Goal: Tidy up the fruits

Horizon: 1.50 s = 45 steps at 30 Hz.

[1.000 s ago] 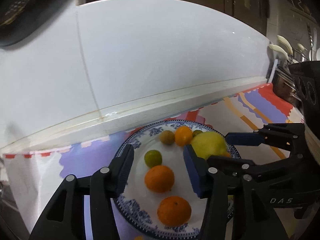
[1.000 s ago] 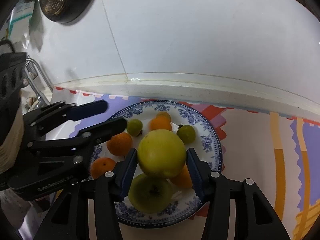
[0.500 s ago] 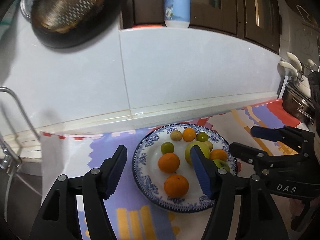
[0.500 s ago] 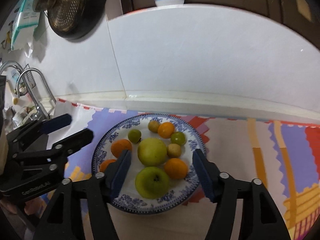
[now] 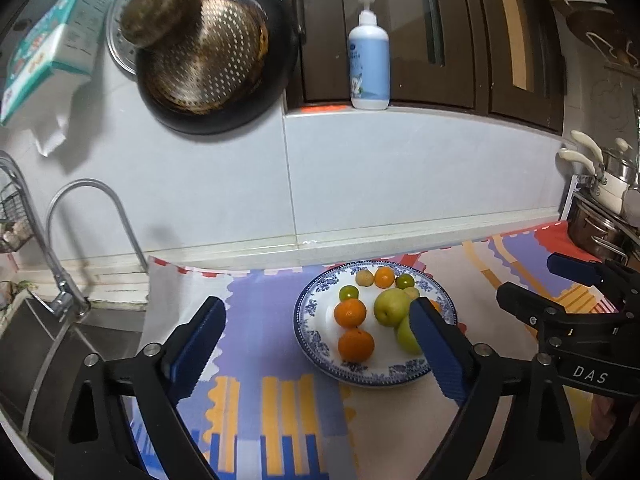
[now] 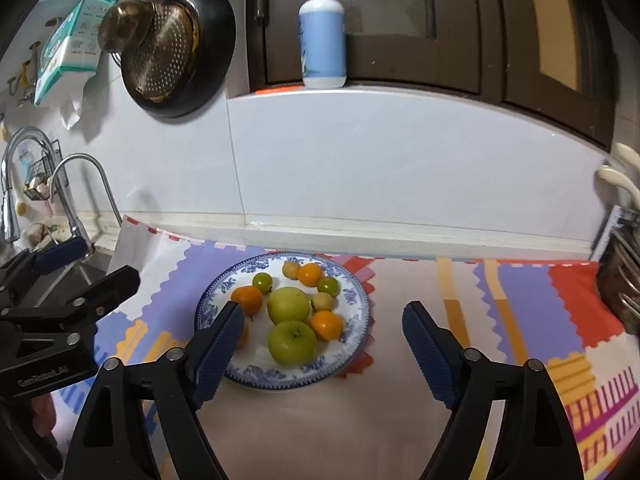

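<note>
A blue-and-white plate sits on a colourful mat and holds several fruits: a yellow-green apple, a green apple, oranges and small green and tan fruits. My left gripper is open and empty, high above and in front of the plate's left side. My right gripper is open and empty, above the plate's front right. Each gripper shows in the other's view.
A sink with a curved tap lies at the left. A dark pan with a strainer hangs on the tiled wall, a blue soap bottle stands on the ledge. Steel pots stand at the right.
Both grippers have pulled back and up from the plate and opened wider. The right gripper has let go of the yellow-green apple, which now rests on the plate.
</note>
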Motion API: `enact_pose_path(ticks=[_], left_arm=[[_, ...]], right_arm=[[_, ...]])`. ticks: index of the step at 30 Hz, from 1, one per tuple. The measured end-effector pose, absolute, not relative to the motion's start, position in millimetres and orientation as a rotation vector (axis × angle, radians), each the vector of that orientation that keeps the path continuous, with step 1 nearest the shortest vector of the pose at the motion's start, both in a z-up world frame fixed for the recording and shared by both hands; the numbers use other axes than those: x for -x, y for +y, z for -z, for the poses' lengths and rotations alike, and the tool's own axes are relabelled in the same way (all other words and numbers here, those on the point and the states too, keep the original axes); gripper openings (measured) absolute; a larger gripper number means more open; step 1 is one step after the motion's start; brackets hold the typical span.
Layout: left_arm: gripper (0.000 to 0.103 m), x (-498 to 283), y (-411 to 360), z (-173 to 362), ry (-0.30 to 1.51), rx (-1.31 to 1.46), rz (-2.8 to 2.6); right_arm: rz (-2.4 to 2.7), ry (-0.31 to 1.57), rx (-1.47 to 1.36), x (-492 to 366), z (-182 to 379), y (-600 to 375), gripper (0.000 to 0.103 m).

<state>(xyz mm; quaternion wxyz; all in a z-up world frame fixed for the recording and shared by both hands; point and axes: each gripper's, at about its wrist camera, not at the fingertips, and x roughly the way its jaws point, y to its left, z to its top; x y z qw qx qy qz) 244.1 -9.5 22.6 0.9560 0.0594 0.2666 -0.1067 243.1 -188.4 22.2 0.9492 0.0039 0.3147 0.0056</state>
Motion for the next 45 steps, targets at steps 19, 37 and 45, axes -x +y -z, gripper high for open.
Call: enact_pose_path(ticks=[19,37,45], left_arm=[[0.103,-155,-7,-38,0.518,-0.116,0.197],[0.103,-124,-13,-45,0.497,-0.127,0.187],[0.103,-114,-16,-46,0.490,-0.132,0.193]], right_arm=[[-0.002,0.602,0.013,-152,-47,-190,0.089],[-0.012,0.591,0.005,-119,-51,-198,0.089],[-0.003,0.586,0.006,-108,-54,-202,0.089]])
